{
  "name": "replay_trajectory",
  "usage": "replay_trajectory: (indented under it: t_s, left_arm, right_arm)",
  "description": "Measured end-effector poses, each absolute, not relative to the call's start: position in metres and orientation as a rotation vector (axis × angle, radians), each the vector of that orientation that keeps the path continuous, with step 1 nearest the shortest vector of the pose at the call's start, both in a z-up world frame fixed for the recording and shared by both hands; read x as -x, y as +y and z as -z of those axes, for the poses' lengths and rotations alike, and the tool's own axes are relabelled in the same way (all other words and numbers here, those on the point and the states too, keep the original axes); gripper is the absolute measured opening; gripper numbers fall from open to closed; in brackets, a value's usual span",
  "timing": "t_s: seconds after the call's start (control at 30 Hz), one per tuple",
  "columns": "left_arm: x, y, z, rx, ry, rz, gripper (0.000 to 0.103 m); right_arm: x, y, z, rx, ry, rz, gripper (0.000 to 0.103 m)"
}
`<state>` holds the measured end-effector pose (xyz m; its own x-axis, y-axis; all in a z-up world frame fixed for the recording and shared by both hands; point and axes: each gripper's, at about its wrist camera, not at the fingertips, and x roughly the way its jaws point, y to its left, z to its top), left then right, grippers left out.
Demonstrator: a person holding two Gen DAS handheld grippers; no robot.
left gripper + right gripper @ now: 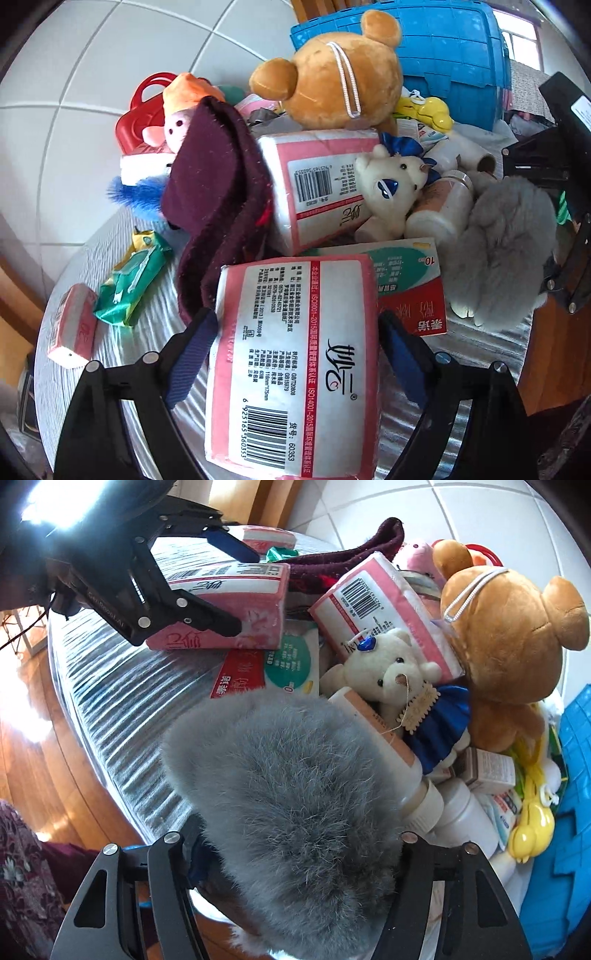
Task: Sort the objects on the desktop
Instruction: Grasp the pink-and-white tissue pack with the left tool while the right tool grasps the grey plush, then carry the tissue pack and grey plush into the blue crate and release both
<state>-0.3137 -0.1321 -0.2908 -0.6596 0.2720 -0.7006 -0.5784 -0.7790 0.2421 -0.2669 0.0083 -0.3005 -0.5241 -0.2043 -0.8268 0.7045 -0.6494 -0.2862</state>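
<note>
Your left tool [295, 354] is clamped on a pink tissue pack [295, 369], blue pads pressed to its two long sides. The pack's long axis runs straight out along the fingers, barcode end nearest you, far end pointing into the pile. It looks lifted, its far end over the red-and-green box [406, 291], though contact there is hard to judge.

Your right tool [295, 853] grips a grey fur piece [288, 794] at its near end; the fur bulges past the fingers and hides the pads. It lies just right of that box.

Beyond the box: a second tissue pack [317, 181], tilted, a white bear [391, 188] beside it, a brown bear [343, 77] on top. The blue crate [443, 48] sits behind the brown bear, well beyond the box. A maroon cloth [218, 192] drapes left of the box.

Judgement: both tools are loaded; the crate lies closer to your right one, so fur probably goes first.
</note>
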Motion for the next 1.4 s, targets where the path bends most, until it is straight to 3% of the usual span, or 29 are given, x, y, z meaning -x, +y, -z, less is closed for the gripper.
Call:
replay_trajectory:
  t_s: [0.13, 0.3, 0.37, 0.5, 0.53, 0.6, 0.67, 0.73, 0.83, 1.17, 1.4]
  left_arm:
    - [0.31, -0.139, 0.292, 0.916, 0.662, -2.408, 0.09]
    - [0.315, -0.153, 0.303, 0.993, 0.619, -2.407, 0.103]
    - [0.319, -0.156, 0.31, 1.064, 0.567, -2.385, 0.103]
    - [0.313, -0.15, 0.324, 1.059, 0.71, -2.366, 0.103]
    - [0.312, -0.153, 0.323, 1.056, 0.663, -2.365, 0.103]
    - [0.311, -0.156, 0.321, 1.083, 0.646, -2.383, 0.097]
    - [0.306, -0.16, 0.315, 1.084, 0.612, -2.405, 0.095]
    - [0.295, -0.162, 0.307, 1.069, 0.609, -2.44, 0.094]
    - [0.278, -0.162, 0.293, 1.035, 0.578, -2.465, 0.092]
    - [0.275, -0.149, 0.244, 0.977, 0.507, -2.561, 0.089]
    - [0.282, -0.134, 0.181, 0.853, 0.501, -2.649, 0.089]
  right_arm:
    - [0.27, 0.012, 0.301, -1.078, 0.813, 2.189, 0.077]
    - [0.275, 0.011, 0.303, -1.08, 0.815, 2.18, 0.084]
    - [0.277, 0.011, 0.303, -1.079, 0.819, 2.176, 0.085]
    - [0.283, 0.01, 0.304, -1.079, 0.82, 2.177, 0.085]
    - [0.284, 0.01, 0.304, -1.082, 0.823, 2.178, 0.085]
    - [0.287, 0.009, 0.305, -1.084, 0.84, 2.183, 0.085]
    - [0.289, 0.008, 0.306, -1.083, 0.867, 2.202, 0.082]
    - [0.292, 0.008, 0.304, -1.084, 0.87, 2.22, 0.058]
    - [0.303, 0.014, 0.294, -1.111, 0.805, 2.269, 0.042]
    - [0.327, 0.014, 0.256, -1.108, 0.668, 2.428, 0.034]
    - [0.278, 0.05, 0.174, -0.99, 0.471, 2.631, 0.034]
